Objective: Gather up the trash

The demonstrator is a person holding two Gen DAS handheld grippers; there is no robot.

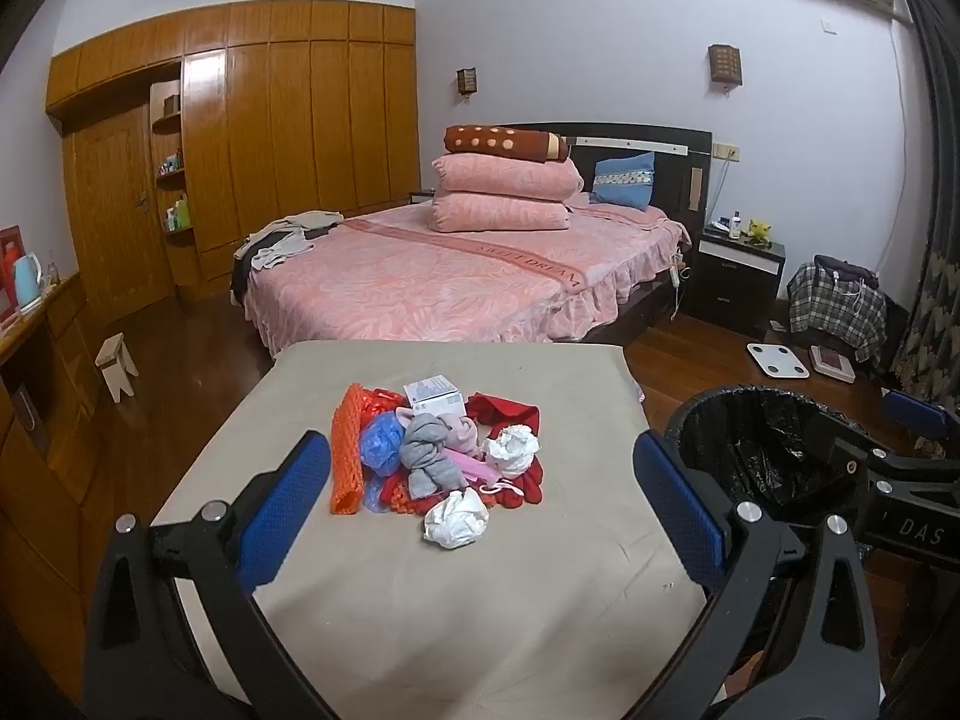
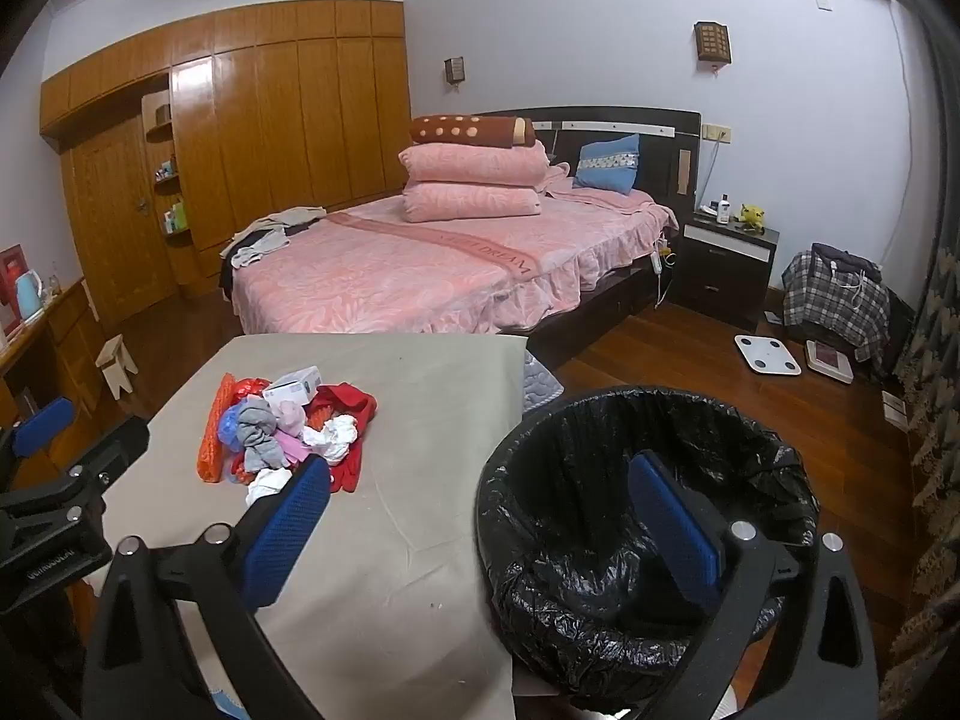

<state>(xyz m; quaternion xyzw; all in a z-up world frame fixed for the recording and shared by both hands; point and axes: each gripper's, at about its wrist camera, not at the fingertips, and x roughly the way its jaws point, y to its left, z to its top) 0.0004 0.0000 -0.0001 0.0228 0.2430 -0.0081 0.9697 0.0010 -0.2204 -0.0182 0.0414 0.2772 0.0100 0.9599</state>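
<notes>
A pile of trash and cloth lies on the grey table (image 1: 456, 588): an orange mesh piece (image 1: 348, 450), a blue plastic bag (image 1: 379, 443), a grey sock (image 1: 427, 456), red cloth (image 1: 503, 408), a small white box (image 1: 433, 395) and two crumpled white papers (image 1: 456, 517) (image 1: 511, 449). A black-lined trash bin (image 2: 648, 540) stands right of the table. My left gripper (image 1: 480, 516) is open and empty, just short of the near paper. My right gripper (image 2: 480, 516) is open and empty over the bin's near rim; it also shows in the left wrist view (image 1: 900, 480).
A pink bed (image 1: 456, 264) stands behind the table. A wooden wardrobe (image 1: 270, 132) lines the left wall. A nightstand (image 1: 738, 276), a white scale (image 1: 777, 360) and a plaid bag (image 1: 837, 312) are on the right. A small stool (image 1: 117, 366) stands on the left floor.
</notes>
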